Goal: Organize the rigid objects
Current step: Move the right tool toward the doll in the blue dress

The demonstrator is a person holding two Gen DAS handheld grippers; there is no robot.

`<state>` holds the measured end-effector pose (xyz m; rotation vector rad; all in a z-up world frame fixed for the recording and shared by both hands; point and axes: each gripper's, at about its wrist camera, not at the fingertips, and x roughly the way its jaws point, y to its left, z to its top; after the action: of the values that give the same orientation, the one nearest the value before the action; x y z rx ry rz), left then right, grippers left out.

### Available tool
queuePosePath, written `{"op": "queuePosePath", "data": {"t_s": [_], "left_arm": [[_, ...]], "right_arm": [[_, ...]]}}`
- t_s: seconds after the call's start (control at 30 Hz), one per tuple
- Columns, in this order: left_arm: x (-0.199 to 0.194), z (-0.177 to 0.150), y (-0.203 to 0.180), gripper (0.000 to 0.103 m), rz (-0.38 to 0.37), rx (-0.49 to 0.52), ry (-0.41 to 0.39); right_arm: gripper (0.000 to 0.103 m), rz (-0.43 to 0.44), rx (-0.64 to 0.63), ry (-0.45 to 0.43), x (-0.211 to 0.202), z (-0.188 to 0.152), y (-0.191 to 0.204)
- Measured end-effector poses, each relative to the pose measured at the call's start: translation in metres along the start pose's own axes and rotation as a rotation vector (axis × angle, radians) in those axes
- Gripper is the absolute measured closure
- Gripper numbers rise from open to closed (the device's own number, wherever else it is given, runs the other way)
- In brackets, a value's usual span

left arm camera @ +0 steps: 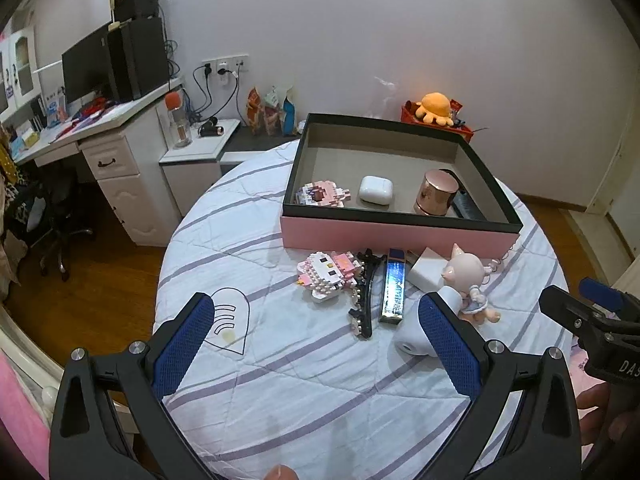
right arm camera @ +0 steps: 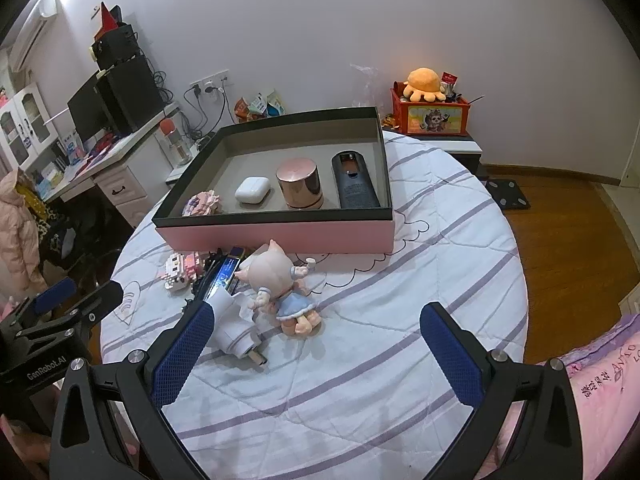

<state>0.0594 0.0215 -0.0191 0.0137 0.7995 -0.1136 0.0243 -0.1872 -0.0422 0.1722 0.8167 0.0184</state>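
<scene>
A pink box (left arm camera: 400, 236) (right arm camera: 280, 236) with a black rim stands on the round table. It holds a pink brick figure (left arm camera: 322, 194), a white earbud case (left arm camera: 375, 189) (right arm camera: 252, 189), a rose-gold jar (left arm camera: 436, 193) (right arm camera: 299, 184) and a black device (right arm camera: 354, 180). In front of it lie a brick cat (left arm camera: 328, 272) (right arm camera: 180, 268), a black hair clip (left arm camera: 364, 296), a blue bar (left arm camera: 394, 288), a pig doll (left arm camera: 472, 280) (right arm camera: 280, 280) and a white charger (right arm camera: 236, 332). My left gripper (left arm camera: 316, 344) and right gripper (right arm camera: 320, 352) are open and empty above the cloth.
A striped white cloth (left arm camera: 280, 368) covers the table. A white desk (left arm camera: 116, 148) with a monitor and speakers stands left. An orange toy box (right arm camera: 430, 114) with a plush sits behind. Wooden floor (right arm camera: 560, 240) lies to the right.
</scene>
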Motion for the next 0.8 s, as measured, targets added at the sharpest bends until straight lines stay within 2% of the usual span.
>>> {"op": "queuePosePath", "data": {"t_s": [0.4, 0.8], "left_arm": [[0.011, 0.001, 0.001, 0.000, 0.004, 0.001, 0.027], [0.033, 0.004, 0.001, 0.000, 0.013, -0.001, 0.063]], "right_arm": [[0.000, -0.020, -0.035, 0.035, 0.013, 0.000, 0.001], [0.000, -0.035, -0.101, 0.124, 0.049, 0.001, 0.002]]}}
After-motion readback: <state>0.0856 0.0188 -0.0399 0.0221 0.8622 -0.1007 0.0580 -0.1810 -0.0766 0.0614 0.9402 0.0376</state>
